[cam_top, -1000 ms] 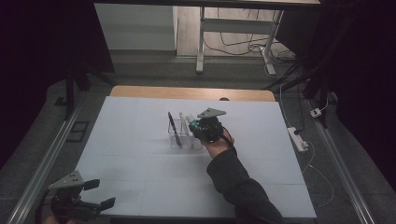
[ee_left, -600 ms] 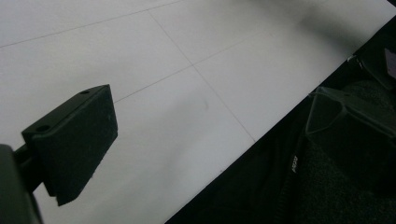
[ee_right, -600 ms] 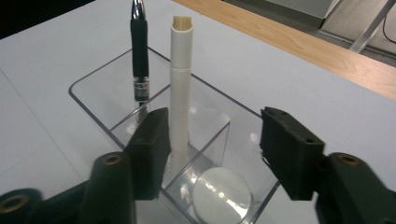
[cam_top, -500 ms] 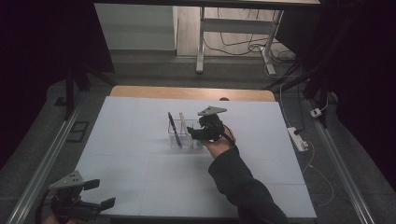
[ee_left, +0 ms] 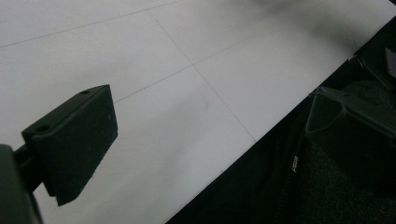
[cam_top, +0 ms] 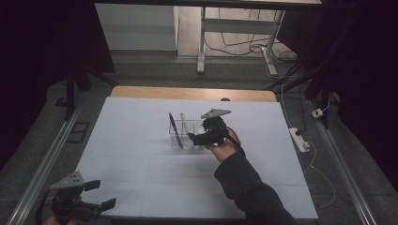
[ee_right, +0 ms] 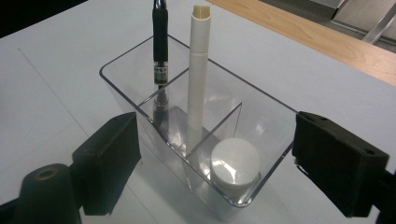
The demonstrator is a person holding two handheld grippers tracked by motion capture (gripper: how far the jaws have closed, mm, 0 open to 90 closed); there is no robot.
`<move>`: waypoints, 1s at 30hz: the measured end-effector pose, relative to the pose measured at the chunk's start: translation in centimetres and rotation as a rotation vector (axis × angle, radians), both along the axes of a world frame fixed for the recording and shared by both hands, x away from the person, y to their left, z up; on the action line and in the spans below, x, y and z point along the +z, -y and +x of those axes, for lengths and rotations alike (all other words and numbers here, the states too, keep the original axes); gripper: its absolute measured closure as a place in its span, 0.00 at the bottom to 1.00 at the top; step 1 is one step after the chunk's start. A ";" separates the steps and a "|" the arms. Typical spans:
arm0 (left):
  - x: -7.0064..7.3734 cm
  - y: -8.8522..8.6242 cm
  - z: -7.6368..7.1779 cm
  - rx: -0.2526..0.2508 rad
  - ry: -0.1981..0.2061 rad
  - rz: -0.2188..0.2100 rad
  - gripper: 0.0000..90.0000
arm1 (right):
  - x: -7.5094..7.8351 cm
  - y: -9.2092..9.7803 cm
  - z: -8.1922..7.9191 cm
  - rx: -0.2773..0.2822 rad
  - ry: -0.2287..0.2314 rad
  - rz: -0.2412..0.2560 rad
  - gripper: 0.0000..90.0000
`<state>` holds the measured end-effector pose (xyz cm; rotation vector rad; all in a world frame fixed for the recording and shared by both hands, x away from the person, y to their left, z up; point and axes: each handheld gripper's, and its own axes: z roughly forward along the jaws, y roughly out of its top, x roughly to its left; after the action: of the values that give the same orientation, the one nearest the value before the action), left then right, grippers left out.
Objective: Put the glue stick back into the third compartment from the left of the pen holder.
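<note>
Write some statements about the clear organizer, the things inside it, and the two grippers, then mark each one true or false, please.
1. The right gripper is open, with one jaw on each side of the clear organizer. True.
2. The black pen lies flat on the table. False: it stands in the organizer, leaning.
3. The white marker stands in the organizer next to the black pen. True.
4. The short white cylinder sits in the same compartment as the black pen. False: a clear divider separates them.
5. The left gripper is holding the organizer. False: it is open near the table's near left corner, far from the organizer.
</note>
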<state>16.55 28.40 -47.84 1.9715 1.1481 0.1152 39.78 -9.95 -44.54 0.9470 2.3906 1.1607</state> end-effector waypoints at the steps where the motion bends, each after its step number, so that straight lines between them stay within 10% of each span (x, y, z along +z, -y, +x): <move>1: 0.0 0.0 0.0 0.000 0.000 0.000 0.02 | 0.0 0.1 0.0 0.002 -0.001 -0.001 0.16; 30: 0.0 0.0 0.0 0.003 -0.002 0.001 0.02 | 0.7 2.7 -2.4 0.049 -0.075 -0.009 0.03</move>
<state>16.58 28.36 -47.84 1.9715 1.1520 0.1158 37.34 -12.61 -43.80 0.9496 2.4896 1.1496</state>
